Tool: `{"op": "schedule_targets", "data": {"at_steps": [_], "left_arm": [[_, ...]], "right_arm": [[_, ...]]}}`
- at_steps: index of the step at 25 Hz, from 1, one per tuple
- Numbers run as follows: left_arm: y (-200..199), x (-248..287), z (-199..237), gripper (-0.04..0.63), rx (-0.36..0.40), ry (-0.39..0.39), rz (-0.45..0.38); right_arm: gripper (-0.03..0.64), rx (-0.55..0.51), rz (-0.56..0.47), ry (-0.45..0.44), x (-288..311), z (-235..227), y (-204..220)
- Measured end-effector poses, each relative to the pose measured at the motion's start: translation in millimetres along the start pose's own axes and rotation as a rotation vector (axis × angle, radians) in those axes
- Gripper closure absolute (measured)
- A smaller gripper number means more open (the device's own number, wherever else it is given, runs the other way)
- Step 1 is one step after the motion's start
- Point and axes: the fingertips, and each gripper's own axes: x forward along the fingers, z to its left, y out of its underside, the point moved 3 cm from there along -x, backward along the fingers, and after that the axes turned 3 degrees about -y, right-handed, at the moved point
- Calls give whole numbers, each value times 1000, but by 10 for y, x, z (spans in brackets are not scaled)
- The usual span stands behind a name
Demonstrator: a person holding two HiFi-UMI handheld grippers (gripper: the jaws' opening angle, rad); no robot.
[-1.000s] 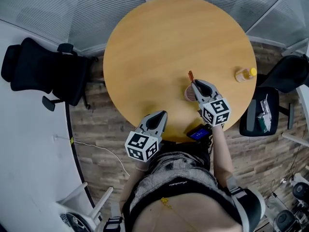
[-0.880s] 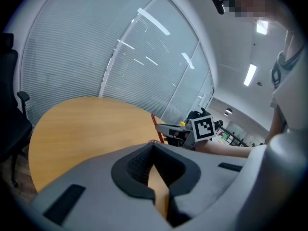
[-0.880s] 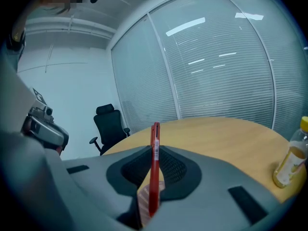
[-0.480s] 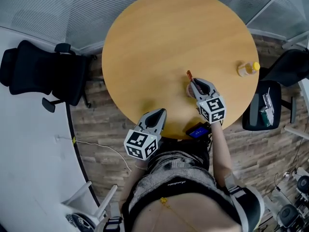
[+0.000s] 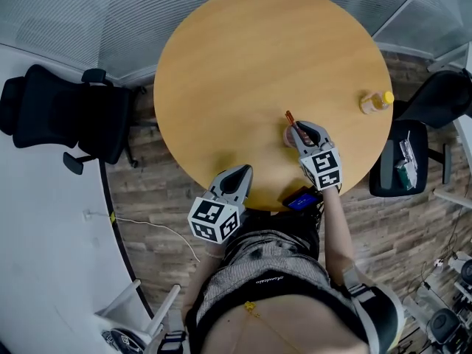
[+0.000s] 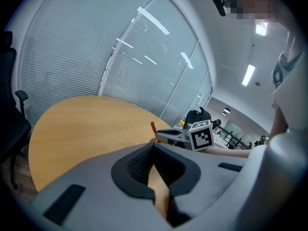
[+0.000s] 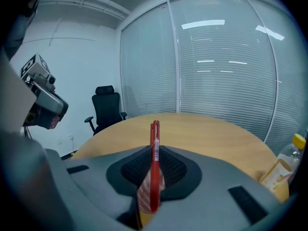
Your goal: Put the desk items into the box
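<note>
Red pen [image 7: 154, 165] is held clamped in the right tongs [image 5: 298, 130], its long axis standing upright across the jaws. A pinkish container [image 5: 287, 136] is seen just beneath them. The left tongs [image 5: 240, 172] are closed on nothing, well apart.

top [image 5: 269, 275]: grey, speckled knit look
straps [image 5: 375, 310]: black, down at the sides
left gripper [image 5: 241, 172]: light grey shell, black pads
right gripper [image 5: 298, 128]: same deal
cubes [image 5: 214, 222]: white, black square markers
</note>
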Motion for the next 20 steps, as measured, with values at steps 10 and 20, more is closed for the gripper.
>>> {"op": "schedule_targets", "data": {"at_steps": [10,20], "left_arm": [[1,43,-51,598,15,34,4],[1,71,-91,598,36,66,18]], "right_arm": [[557,-27,17,39,-93,4,25],[557,-50,24,97,-237,15,37]]}}
